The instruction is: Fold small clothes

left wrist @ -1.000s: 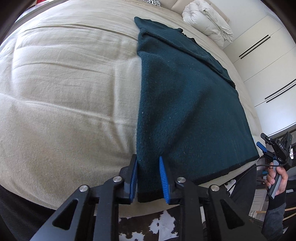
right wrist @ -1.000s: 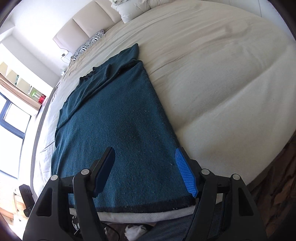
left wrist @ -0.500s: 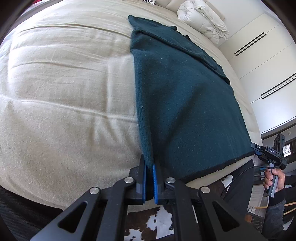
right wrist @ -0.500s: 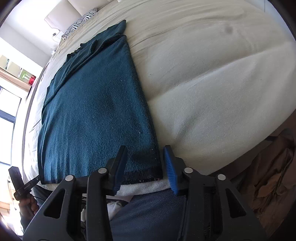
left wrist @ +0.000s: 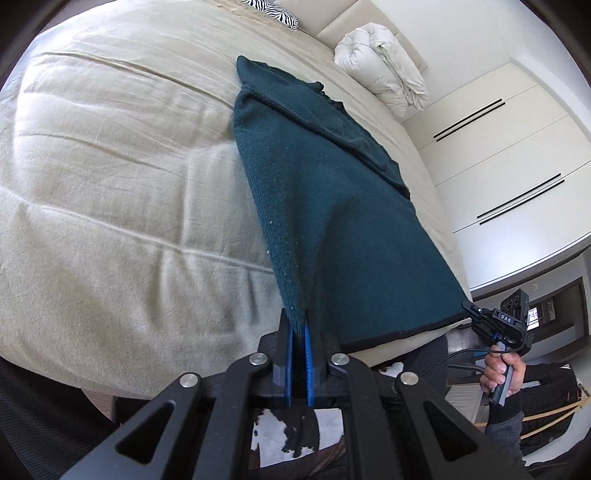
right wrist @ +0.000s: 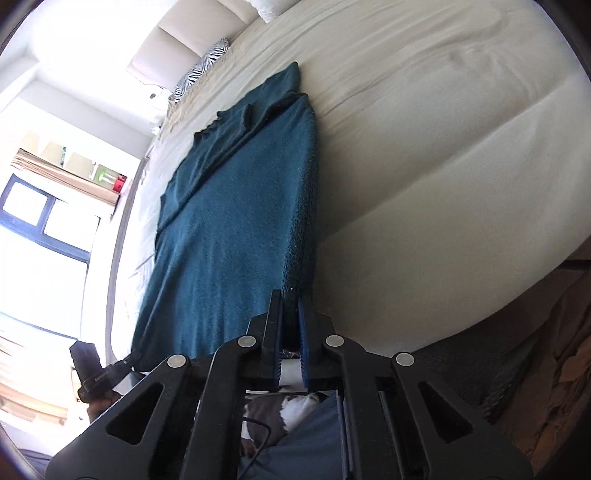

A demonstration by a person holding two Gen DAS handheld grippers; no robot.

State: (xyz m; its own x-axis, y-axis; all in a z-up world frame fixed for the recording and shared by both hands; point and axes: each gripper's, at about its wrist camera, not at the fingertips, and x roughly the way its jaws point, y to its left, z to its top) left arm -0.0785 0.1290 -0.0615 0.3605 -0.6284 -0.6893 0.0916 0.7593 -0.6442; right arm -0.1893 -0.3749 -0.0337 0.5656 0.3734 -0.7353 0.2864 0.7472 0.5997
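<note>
Both hand-held grippers are clamped on the near hem of the sweater (left wrist: 332,221), one at each corner. Left hand-held gripper (left wrist: 298,332) has its blue pads pinched shut on the hem's left corner, and the cloth rises in a taut ridge straight ahead from the tips. Right hand-held gripper (right wrist: 290,306) has just been closing, and its pads now press the right corner between them; in the left wrist view it shows far to the right, held by a hand (left wrist: 502,373), with the hem stretched between the two.

Ahead of both, the sweater runs away along the bed (left wrist: 110,184), its far part folded over in a darker layer. To the left of the left gripper lies a broad stretch of bare cream cover; to the right of the right gripper is likewise a wide bare stretch (right wrist: 443,147). The bed's near edge sits just below the grippers, with a cowhide rug (left wrist: 325,428) beneath. A rolled duvet (left wrist: 384,81) and a zebra pillow (left wrist: 273,11) lie far ahead at the head of the bed.
</note>
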